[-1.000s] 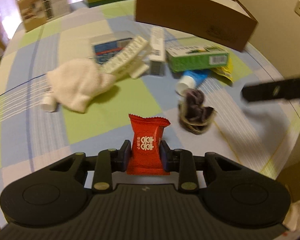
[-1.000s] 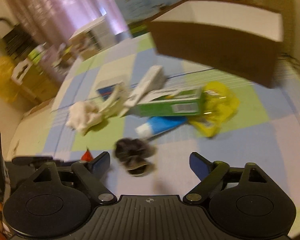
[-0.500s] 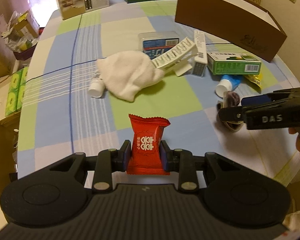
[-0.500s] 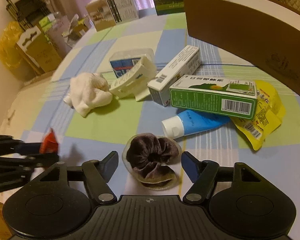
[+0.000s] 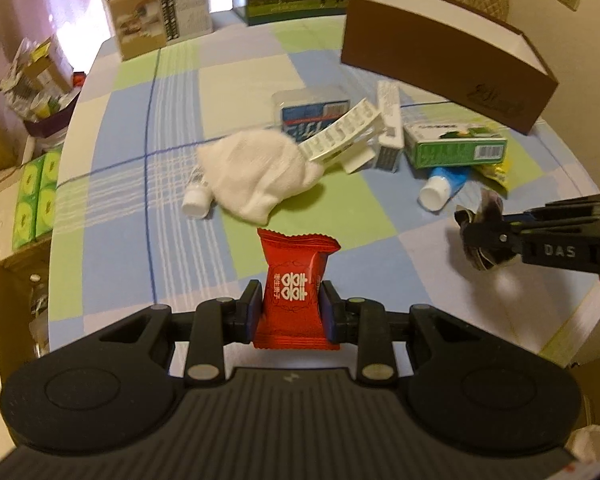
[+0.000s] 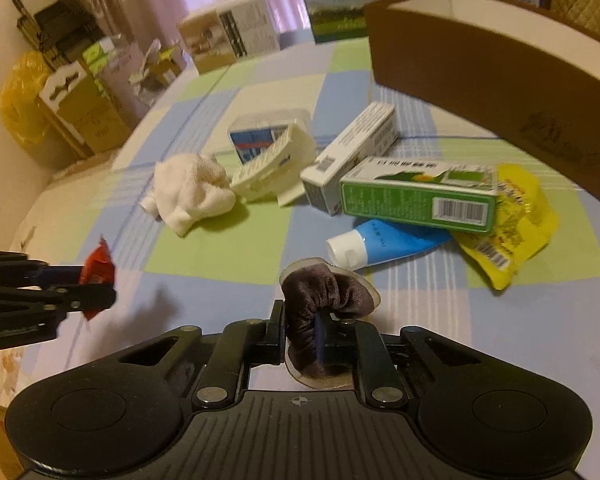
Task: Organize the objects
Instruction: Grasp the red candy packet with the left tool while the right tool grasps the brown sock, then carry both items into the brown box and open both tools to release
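Note:
My left gripper is shut on a red candy packet and holds it above the near part of the checked tablecloth. It also shows at the left of the right wrist view. My right gripper is shut on a dark brown velvet scrunchie in a clear wrapper. In the left wrist view the scrunchie sits at the right, in the right gripper's tips. A long brown box with a white inside stands open at the far right.
On the cloth lie a white sock, a small white bottle, a white clip, a blue-labelled clear box, a white carton, a green carton, a blue tube and a yellow pouch. Cartons stand at the far edge.
My right gripper has closed on the scrunchie, which lay between its open fingers half a second ago. My left gripper still holds the candy packet.

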